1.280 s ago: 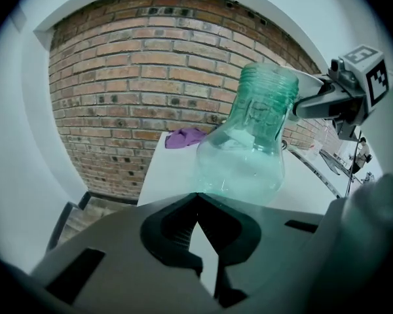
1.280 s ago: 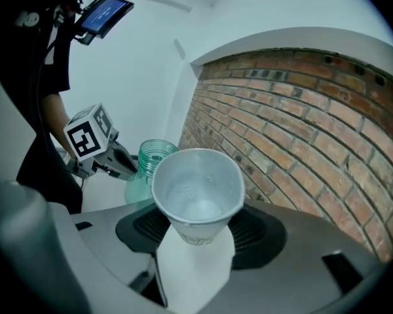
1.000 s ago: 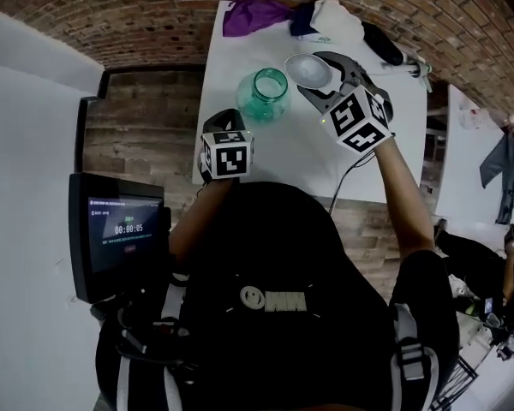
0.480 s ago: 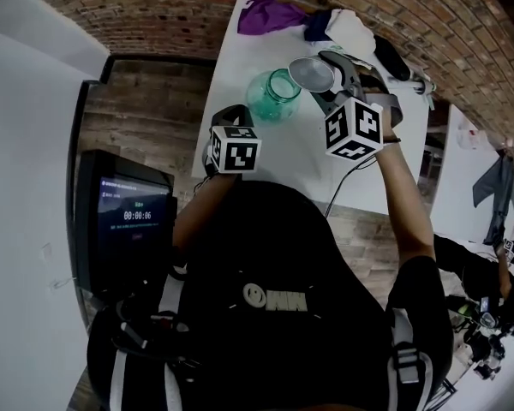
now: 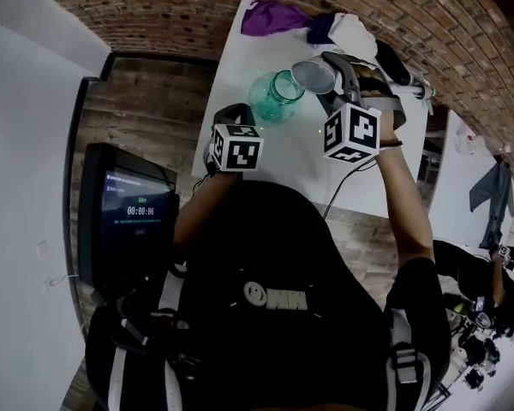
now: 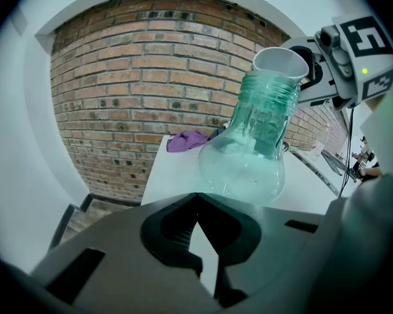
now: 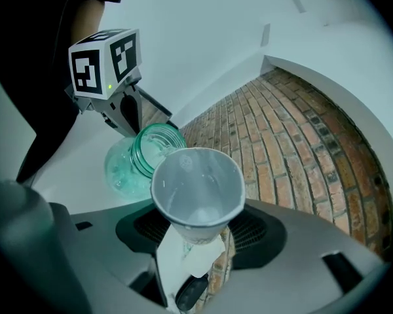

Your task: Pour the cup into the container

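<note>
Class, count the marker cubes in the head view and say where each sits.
2. One cube on the left gripper, near the green jar; the other cube on the right gripper, which grips the cup. Others may be hidden.

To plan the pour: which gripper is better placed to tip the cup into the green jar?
Right. The right gripper grips the white cup, tilted, its rim near the mouth of the green jar. The left gripper, jaws together, holds nothing.
</note>
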